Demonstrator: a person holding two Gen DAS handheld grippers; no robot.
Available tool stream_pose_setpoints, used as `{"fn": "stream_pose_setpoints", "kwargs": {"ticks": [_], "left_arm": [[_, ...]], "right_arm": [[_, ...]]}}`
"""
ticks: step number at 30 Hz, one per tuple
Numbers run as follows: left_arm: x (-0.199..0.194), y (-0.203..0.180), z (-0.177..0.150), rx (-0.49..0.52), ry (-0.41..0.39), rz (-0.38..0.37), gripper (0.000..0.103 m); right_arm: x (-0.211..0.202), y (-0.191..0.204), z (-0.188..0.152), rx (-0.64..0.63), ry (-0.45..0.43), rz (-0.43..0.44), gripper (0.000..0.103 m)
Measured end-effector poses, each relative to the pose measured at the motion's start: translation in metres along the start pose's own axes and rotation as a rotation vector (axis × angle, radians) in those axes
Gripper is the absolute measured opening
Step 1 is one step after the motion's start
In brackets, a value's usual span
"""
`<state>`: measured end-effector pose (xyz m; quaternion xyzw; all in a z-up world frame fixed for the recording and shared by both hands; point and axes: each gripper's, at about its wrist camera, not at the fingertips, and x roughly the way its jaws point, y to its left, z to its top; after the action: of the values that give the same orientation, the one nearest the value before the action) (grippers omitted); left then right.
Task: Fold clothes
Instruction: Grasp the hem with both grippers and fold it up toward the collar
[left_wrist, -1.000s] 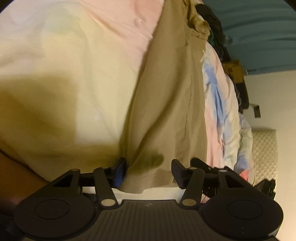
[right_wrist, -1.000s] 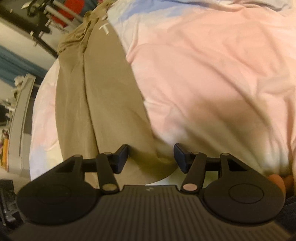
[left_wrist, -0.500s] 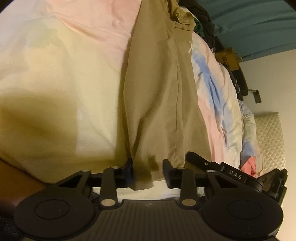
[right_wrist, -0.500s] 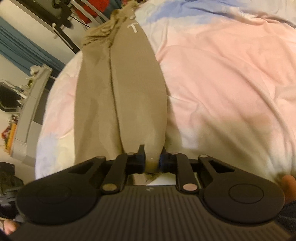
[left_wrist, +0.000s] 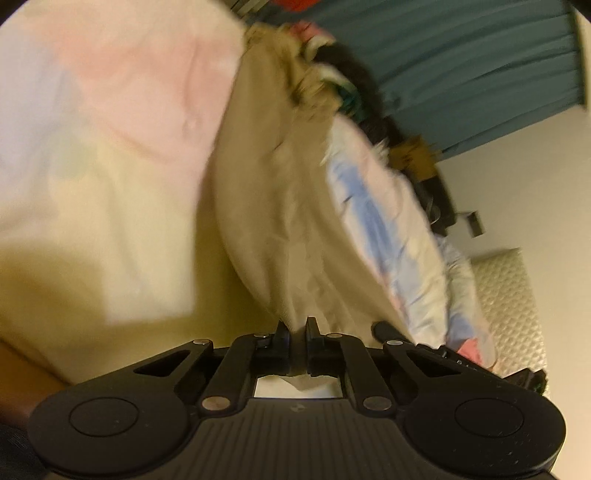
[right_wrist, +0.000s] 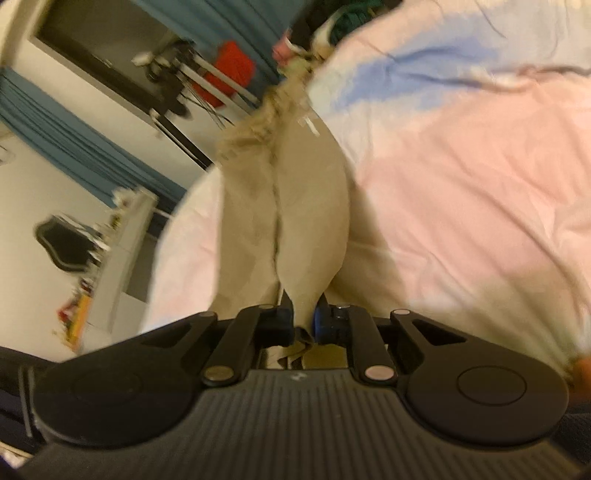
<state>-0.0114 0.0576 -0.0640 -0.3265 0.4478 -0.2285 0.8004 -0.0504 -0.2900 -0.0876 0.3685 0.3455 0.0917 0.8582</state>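
Note:
Khaki trousers (left_wrist: 288, 206) lie lengthwise on a pastel pink, yellow and blue bed cover (left_wrist: 110, 166), waistband at the far end. My left gripper (left_wrist: 297, 325) is closing, its pads pressed on the near hem of one leg, with cloth showing behind the jaws. In the right wrist view the trousers (right_wrist: 310, 221) run away from me, both legs side by side. My right gripper (right_wrist: 304, 306) is closing too, pinching the hem of the right-hand leg, which bulges up off the bed cover (right_wrist: 461, 203). Both views are blurred by motion.
A heap of dark and coloured clothes (left_wrist: 343, 74) sits past the waistband, before a teal curtain (left_wrist: 461, 55). A quilted headboard (left_wrist: 509, 302) is at the right. Left of the bed stand a white shelf unit (right_wrist: 122, 251) and a rack with something red (right_wrist: 229, 70).
Both grippers went from open around the trouser hems to pinched shut on them. Both have risen, lifting the leg ends off the bed, and more of the room shows.

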Motion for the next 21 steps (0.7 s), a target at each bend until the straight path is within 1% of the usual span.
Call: {"fn": "stream_pose_setpoints", "kwargs": {"ticks": [3, 6, 11, 14, 21], "left_arm": [[-0.021, -0.013, 0.009, 0.024, -0.056, -0.042, 0.007], [-0.037, -0.024, 0.013, 0.050, -0.102, -0.056, 0.007], [-0.054, -0.032, 0.005, 0.058, -0.122, -0.091, 0.007], [-0.071, -0.025, 0.000, 0.058, -0.118, -0.105, 0.006], [-0.093, -0.021, -0.018, 0.061, -0.133, -0.123, 0.006]], "right_arm": [[-0.013, 0.020, 0.007, -0.067, -0.039, 0.036, 0.011], [-0.024, 0.035, 0.012, -0.104, -0.079, 0.059, 0.011], [-0.039, 0.048, 0.009, -0.153, -0.128, 0.078, 0.011], [-0.049, 0.048, -0.002, -0.173, -0.151, 0.091, 0.011], [-0.072, 0.049, -0.029, -0.205, -0.180, 0.107, 0.011]]}}
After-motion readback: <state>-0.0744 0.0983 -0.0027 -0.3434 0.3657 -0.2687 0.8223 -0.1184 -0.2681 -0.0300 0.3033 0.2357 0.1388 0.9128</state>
